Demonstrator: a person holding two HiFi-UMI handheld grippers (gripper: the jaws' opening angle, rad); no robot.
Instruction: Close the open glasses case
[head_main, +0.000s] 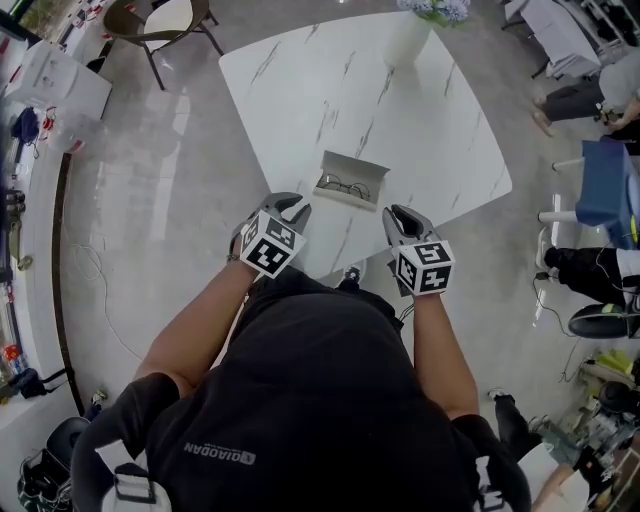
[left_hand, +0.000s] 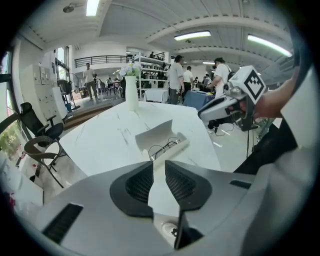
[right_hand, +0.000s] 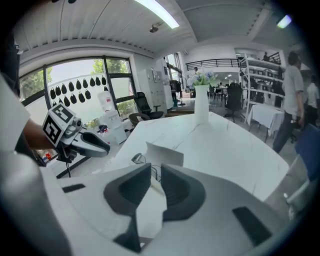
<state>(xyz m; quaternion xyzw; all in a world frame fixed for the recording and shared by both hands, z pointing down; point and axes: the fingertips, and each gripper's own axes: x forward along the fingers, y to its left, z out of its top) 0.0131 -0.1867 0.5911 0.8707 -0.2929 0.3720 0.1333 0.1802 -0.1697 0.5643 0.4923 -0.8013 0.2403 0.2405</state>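
Note:
The open glasses case (head_main: 352, 180) lies near the front edge of the white marble table (head_main: 300, 90), its lid standing up at the far side. A pair of thin-rimmed glasses (head_main: 343, 185) rests inside. My left gripper (head_main: 297, 207) hovers at the case's near left and my right gripper (head_main: 397, 215) at its near right, both apart from it. In the left gripper view the case (left_hand: 162, 140) sits just beyond my left gripper (left_hand: 159, 164), whose jaws leave only a narrow slit with nothing in it. My right gripper (right_hand: 155, 167) looks the same, with the case (right_hand: 165, 152) ahead.
A white vase (head_main: 410, 35) with flowers stands at the table's far side. A chair (head_main: 160, 20) is on the floor beyond the far left corner. People sit and stand at the right (head_main: 600, 90). The table edge is right under both grippers.

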